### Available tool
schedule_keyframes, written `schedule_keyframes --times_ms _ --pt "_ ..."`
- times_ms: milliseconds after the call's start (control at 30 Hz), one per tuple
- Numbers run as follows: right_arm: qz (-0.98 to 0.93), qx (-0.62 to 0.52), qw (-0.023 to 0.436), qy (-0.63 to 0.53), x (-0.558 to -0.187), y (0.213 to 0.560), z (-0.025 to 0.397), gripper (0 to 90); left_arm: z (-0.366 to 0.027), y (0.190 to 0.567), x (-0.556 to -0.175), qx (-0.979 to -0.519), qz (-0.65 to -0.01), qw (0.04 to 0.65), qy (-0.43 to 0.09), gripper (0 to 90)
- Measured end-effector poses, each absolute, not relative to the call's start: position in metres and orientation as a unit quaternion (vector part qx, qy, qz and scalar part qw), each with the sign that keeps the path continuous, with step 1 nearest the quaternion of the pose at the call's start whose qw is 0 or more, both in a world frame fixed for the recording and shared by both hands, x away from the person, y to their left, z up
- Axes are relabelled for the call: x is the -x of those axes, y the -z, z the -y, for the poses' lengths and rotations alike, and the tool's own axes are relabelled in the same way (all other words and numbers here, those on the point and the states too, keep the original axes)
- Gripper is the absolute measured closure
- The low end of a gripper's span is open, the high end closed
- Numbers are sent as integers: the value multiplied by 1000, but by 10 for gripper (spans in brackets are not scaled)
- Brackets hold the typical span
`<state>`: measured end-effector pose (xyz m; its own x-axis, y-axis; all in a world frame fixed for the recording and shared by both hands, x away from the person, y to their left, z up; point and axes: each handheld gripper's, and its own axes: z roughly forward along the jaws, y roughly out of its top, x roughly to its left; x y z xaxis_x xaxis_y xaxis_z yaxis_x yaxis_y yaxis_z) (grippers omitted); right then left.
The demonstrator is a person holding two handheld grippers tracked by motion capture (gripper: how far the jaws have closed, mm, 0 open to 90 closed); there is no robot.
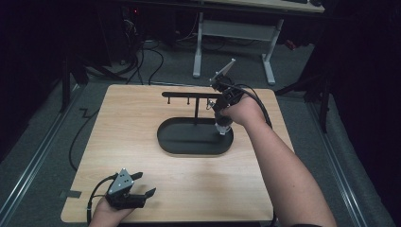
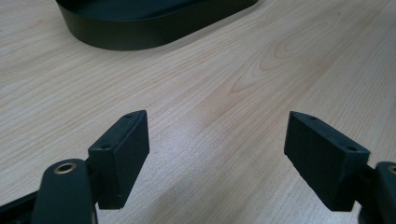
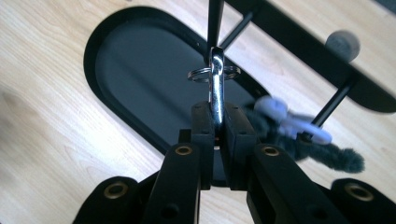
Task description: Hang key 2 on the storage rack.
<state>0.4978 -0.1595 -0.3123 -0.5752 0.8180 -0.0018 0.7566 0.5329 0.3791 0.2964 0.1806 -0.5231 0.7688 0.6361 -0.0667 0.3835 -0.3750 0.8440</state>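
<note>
Your right gripper (image 3: 218, 122) clamps a silver metal clip (image 3: 216, 86) over the black oval tray (image 1: 170, 139); your left gripper (image 1: 142, 184), at seven o'clock, gapes wide.

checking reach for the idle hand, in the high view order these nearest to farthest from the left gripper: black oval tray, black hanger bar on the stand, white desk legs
1. The black oval tray, mid-table, up and right of the left gripper that sits at the near left corner.
2. The black hanger bar on its stand, raised behind the tray toward the table's far side.
3. The white desk legs, on the floor beyond the table's far edge.
</note>
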Motion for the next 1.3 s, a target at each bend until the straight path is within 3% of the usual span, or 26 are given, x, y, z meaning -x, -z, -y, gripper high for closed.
schedule_keyframes --times_ms 367,733,1300 --pt "-860 -470 114 -164 -509 323 158 852 -184 522 -297 -815 -314 467 -139 228" --pt "-857 -483 86 -157 -504 351 163 841 -181 523 -296 -819 -310 463 -136 228" --pt "-850 -489 65 -182 -496 373 169 653 -182 525 -298 -819 -313 463 -135 228"
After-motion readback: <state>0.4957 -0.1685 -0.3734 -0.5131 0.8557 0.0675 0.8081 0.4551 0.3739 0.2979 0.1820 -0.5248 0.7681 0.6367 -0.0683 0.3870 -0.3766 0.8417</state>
